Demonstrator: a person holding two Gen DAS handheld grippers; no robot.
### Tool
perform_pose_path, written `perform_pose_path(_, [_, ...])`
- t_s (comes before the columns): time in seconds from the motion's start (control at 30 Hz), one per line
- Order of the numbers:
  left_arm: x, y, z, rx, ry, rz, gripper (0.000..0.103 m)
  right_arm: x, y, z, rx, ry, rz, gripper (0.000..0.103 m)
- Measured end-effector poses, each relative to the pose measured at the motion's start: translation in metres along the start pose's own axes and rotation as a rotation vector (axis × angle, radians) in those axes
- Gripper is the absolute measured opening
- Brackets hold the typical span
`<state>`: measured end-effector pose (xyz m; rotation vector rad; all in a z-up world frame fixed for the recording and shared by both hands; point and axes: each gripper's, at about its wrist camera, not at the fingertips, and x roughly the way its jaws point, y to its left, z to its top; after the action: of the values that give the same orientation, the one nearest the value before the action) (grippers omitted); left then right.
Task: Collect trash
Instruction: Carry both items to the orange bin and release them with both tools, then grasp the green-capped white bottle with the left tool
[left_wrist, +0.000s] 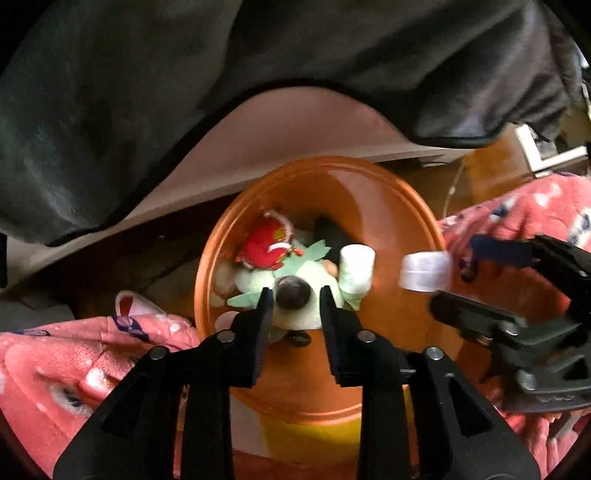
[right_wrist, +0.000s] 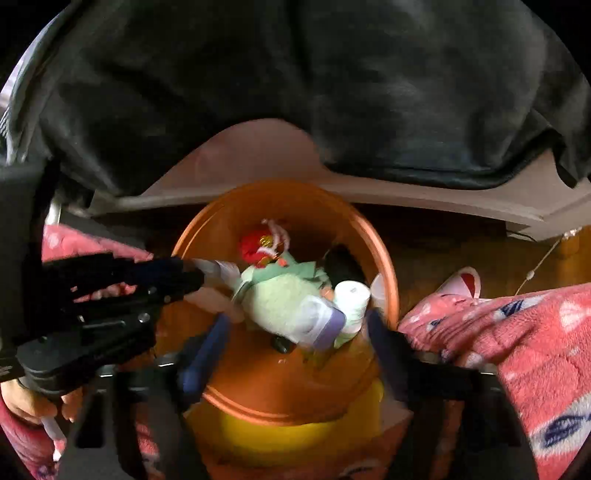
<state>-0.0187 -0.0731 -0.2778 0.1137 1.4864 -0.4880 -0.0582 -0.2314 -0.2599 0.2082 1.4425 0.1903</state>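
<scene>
Overhead, both grippers point down into an orange bin (left_wrist: 406, 206) that already holds trash.

Left gripper (left_wrist: 295, 295) has its jaws a narrow gap apart with nothing between them; a small dark round thing (left_wrist: 291, 293) lies below that gap. Right gripper (right_wrist: 299, 325) stands wide open and grips nothing; a blurred white piece (right_wrist: 317, 325) shows between its fingers, apart from both. Inside the bin lie a pale green plush (right_wrist: 277, 299), a red item (left_wrist: 264, 245) and a white roll (left_wrist: 356, 267). Pink patterned fabric (right_wrist: 517, 332) flanks the bin; dark cloth (left_wrist: 258, 55) hangs above.
</scene>
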Motion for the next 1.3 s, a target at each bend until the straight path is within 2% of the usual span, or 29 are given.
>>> perform_pose_path(0.03, [0.000, 0.001, 0.001, -0.003, -0.005, 0.002, 0.045, 0.000, -0.004, 0.000, 0.018, -0.002, 0.011, 0.077])
perform_pose_path(0.1, [-0.002, 0.003, 0.001, -0.009, -0.023, 0.000, 0.053, 0.004, -0.010, -0.002, 0.044, 0.013, 0.028, 0.077])
perform_pose_path(0.3, [0.002, 0.006, 0.003, -0.044, -0.023, -0.002, 0.054, 0.001, -0.020, 0.002, 0.084, 0.003, 0.047, 0.077])
perform_pose_path(0.7, [-0.014, 0.001, -0.001, -0.039, -0.083, 0.024, 0.054, -0.011, -0.017, -0.002, 0.078, -0.048, 0.027, 0.077])
perform_pose_path(0.87, [-0.036, -0.002, -0.003, -0.032, -0.137, 0.036, 0.054, -0.027, -0.018, -0.003, 0.087, -0.086, 0.043, 0.077])
perform_pose_path(0.93, [-0.057, -0.004, -0.005, -0.024, -0.183, 0.040, 0.057, -0.044, -0.017, -0.001, 0.078, -0.130, 0.051, 0.080])
perform_pose_path(1.07, [-0.137, -0.008, -0.007, 0.024, -0.360, 0.057, 0.063, -0.083, -0.011, 0.004, 0.036, -0.231, 0.067, 0.083])
perform_pose_path(1.13, [-0.180, -0.008, -0.001, 0.050, -0.465, 0.080, 0.076, -0.099, -0.004, 0.008, 0.006, -0.274, 0.085, 0.084])
perform_pose_path(1.23, [-0.238, -0.004, 0.026, 0.078, -0.615, 0.136, 0.089, -0.117, 0.005, 0.012, -0.036, -0.327, 0.106, 0.085])
perform_pose_path(1.3, [-0.265, 0.001, 0.059, 0.084, -0.669, 0.174, 0.089, -0.128, 0.010, 0.014, -0.058, -0.360, 0.122, 0.086])
